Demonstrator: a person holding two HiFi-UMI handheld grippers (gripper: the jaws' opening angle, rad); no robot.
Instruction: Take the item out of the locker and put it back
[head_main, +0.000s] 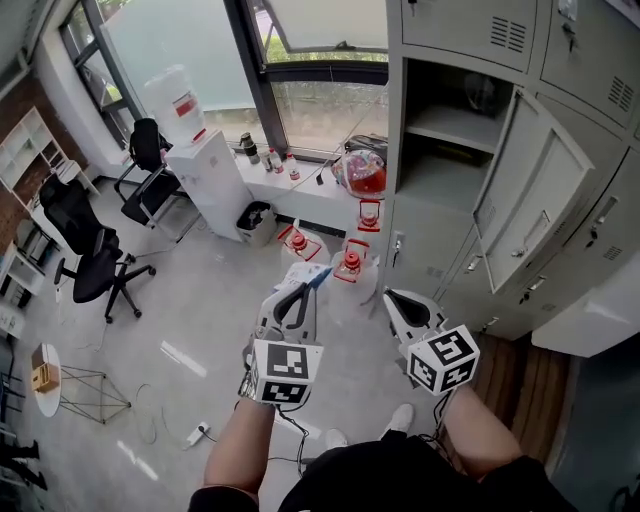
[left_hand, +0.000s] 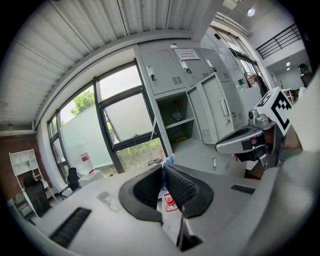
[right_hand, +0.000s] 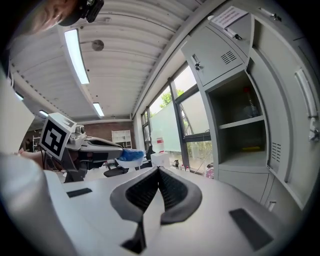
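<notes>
Pinching a thin blue-and-white packet (head_main: 318, 276) tight with left gripper (head_main: 298, 292); looks light, soft, maybe slippery; best held flat near an edge; keeping right gripper (right_hand: 158, 175) closed, empty; facing open locker (head_main: 455, 170).

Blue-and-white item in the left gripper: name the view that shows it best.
Right gripper view: the item shows side-on, sticking out of the left gripper. The head view shows it small, from above; the left gripper view shows only a blue sliver between its shut jaws.
</notes>
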